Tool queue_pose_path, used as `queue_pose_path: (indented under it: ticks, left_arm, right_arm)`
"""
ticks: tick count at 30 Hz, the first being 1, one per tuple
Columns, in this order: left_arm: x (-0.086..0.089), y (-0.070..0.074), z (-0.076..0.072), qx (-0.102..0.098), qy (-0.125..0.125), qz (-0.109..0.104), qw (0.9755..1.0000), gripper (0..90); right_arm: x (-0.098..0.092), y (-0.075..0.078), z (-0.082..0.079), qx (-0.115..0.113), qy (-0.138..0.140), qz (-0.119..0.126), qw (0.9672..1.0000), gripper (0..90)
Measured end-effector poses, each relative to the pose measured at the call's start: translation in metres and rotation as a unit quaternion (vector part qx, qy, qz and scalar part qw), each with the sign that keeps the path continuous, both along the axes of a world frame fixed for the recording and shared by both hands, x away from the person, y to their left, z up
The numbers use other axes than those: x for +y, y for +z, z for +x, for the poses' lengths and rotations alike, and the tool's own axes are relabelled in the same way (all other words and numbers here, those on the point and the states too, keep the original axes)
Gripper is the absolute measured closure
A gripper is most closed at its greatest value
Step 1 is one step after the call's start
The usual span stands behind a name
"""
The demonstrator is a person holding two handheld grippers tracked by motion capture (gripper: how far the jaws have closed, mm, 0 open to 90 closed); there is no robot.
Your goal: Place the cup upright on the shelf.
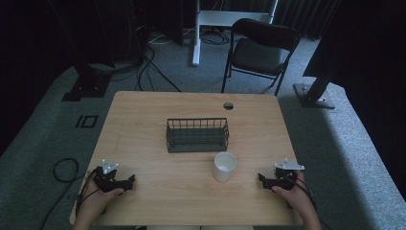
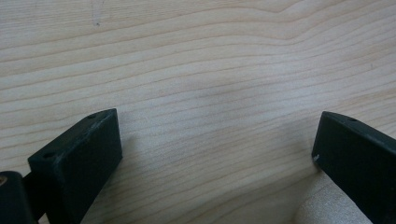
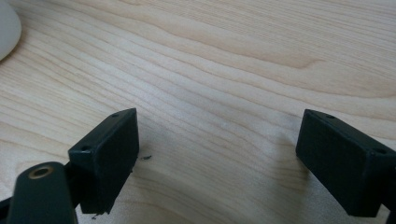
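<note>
1. Looking at the high view, the white cup [image 1: 225, 166] stands upright just below the centre of the frame, right in front of the black wire basket [image 1: 197, 134] that sits mid-table. The two are close, though I can't tell whether they touch.

2. Both grippers rest at the bottom edge of the table [image 1: 143, 110]. The left gripper [image 1: 125, 182] is lower left, well apart from the cup. The right gripper [image 1: 263, 179] is lower right and nearer to it.

3. Jaws stand wide apart on both, with nothing but bare wood between them in each gripper view. So neither one holds anything.

4. My guess at the job: the cup goes into the basket. The right gripper looks like the natural pick since it's closer.

5. In the right gripper view the cup [image 3: 8, 28] only peeks in at the upper left corner, so I'd swing that hand toward it until the cup sits between the jaws before closing.

6. Grab the wall below the rim, not the lip itself, because a smooth round cup can slip or tip.

7. Lift it clear of the basket's front wall before moving over, then lower it in upright.
</note>
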State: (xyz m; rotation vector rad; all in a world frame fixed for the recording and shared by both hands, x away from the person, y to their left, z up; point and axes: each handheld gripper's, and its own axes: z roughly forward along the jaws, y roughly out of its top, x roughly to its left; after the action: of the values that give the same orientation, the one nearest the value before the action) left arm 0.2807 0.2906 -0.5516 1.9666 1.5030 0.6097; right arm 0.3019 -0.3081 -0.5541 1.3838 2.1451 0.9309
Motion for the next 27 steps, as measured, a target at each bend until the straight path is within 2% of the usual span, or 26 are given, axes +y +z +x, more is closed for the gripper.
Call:
queue_pose_path:
  ticks: [17, 27]
  left_arm:
    - [0.0013, 0.0002, 0.0006, 0.001, -0.007, 0.001, 1.0000, 1.9]
    - [0.0051, 0.0002, 0.0013, 0.000, -0.036, 0.001, 0.9994, 1.9]
  right_arm:
    - [0.0002, 0.0000, 0.0001, 0.001, 0.001, -0.001, 1.0000, 12.2]
    - [0.0003, 0.0000, 0.0001, 0.001, 0.002, -0.001, 1.0000, 12.0]
